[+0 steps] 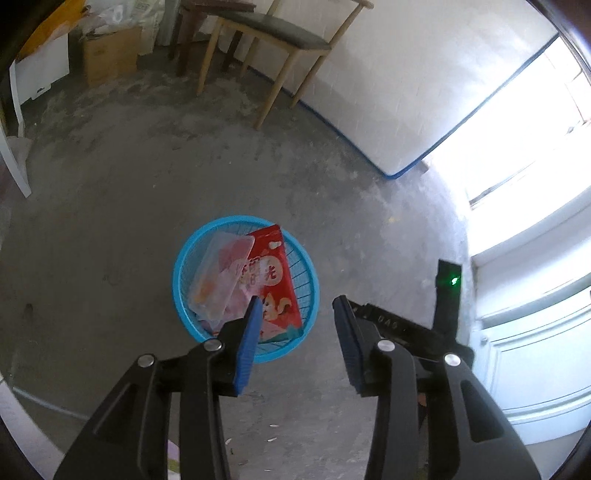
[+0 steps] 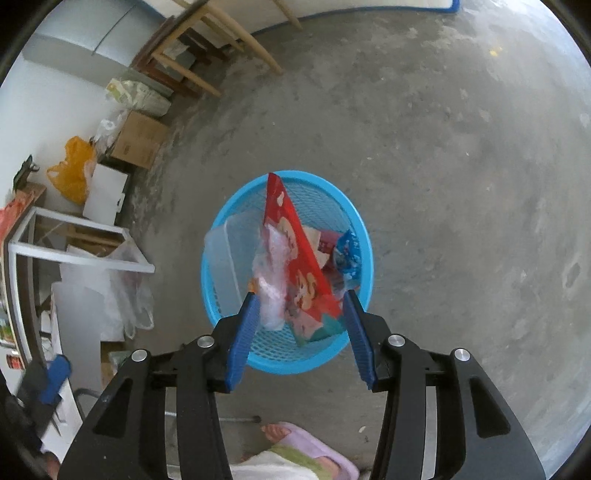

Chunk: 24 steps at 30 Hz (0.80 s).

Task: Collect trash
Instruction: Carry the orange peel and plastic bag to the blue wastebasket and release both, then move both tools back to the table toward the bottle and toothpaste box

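Both pairs of tongs are hanging part-open over a blue mesh basket (image 2: 364, 254) on a bare concrete floor (image 2: 461, 147), their blue pads gripping nothing. The right gripper (image 2: 300, 293) is pointing steeply down at the basket, jaws apart, with the trash showing in the gap below them but untouched. The left gripper (image 1: 295, 300) is standing just to the right of the basket (image 1: 310, 273) in its own view, jaws likewise apart with only floor between them; the right gripper's black body (image 1: 448, 291), a green light glowing on it, is showing beyond its right finger.

The trash is lying inside the basket: a red snack bag (image 2: 295, 254) is leaning upright across the middle, a clear plastic tray (image 2: 229, 258) is sitting to its left against the wall, a crumpled clear wrapper (image 2: 271, 288) is resting between them, and a small blue packet (image 2: 349, 253) is lying on the right.

Farther off, a wooden chair (image 1: 273, 33) is standing by a white wall, a cardboard box (image 2: 142, 140) and a yellow bag (image 2: 72, 171) are lining the far-left wall, and a person's slippered foot (image 2: 295, 439) is showing at the near edge.
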Available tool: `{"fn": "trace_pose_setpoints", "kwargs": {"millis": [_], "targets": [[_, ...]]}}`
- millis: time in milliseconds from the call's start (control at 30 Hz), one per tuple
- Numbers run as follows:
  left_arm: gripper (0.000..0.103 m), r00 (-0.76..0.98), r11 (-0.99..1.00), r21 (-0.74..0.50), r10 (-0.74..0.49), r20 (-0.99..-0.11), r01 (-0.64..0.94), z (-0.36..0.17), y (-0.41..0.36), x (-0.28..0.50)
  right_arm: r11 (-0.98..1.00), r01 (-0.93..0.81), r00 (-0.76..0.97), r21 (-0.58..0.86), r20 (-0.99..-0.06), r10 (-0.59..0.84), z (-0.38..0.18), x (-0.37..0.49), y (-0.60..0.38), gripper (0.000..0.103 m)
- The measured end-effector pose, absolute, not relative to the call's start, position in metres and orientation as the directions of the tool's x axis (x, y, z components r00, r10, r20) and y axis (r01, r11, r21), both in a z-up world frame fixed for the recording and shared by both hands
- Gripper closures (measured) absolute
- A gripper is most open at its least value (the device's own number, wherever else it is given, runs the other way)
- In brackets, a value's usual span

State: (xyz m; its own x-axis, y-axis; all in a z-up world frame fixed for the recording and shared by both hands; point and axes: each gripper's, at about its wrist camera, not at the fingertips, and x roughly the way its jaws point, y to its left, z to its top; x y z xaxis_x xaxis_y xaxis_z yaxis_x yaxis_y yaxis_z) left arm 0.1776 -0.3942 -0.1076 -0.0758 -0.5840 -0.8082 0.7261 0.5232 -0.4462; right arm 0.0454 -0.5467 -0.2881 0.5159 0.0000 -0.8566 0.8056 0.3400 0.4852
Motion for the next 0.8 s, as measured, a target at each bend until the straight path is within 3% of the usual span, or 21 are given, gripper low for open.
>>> {"fn": "trace_pose_setpoints", "kwargs": {"millis": [467, 667, 800], "targets": [[0.064, -0.140, 0.465, -0.644, -0.735, -0.663, 0.607, -0.042, -0.326, 0.189, 0.389, 0.742, 0.582, 0.545, -0.813, 0.030, -0.267, 0.047, -0.521, 0.064], [0.055, -0.076, 0.481, -0.657, -0.771, -0.632, 0.581, -0.025, -0.260, 0.180, 0.422, 0.701, 0.606, 0.574, -0.793, 0.072, -0.247, 0.046, -0.499, 0.065], [0.049, -0.013, 0.515, -0.623, -0.765, -0.644, 0.589, -0.016, -0.214, 0.172, 0.492, 0.631, 0.621, 0.600, -0.770, 0.144, -0.221, 0.052, -0.470, 0.048]]}}
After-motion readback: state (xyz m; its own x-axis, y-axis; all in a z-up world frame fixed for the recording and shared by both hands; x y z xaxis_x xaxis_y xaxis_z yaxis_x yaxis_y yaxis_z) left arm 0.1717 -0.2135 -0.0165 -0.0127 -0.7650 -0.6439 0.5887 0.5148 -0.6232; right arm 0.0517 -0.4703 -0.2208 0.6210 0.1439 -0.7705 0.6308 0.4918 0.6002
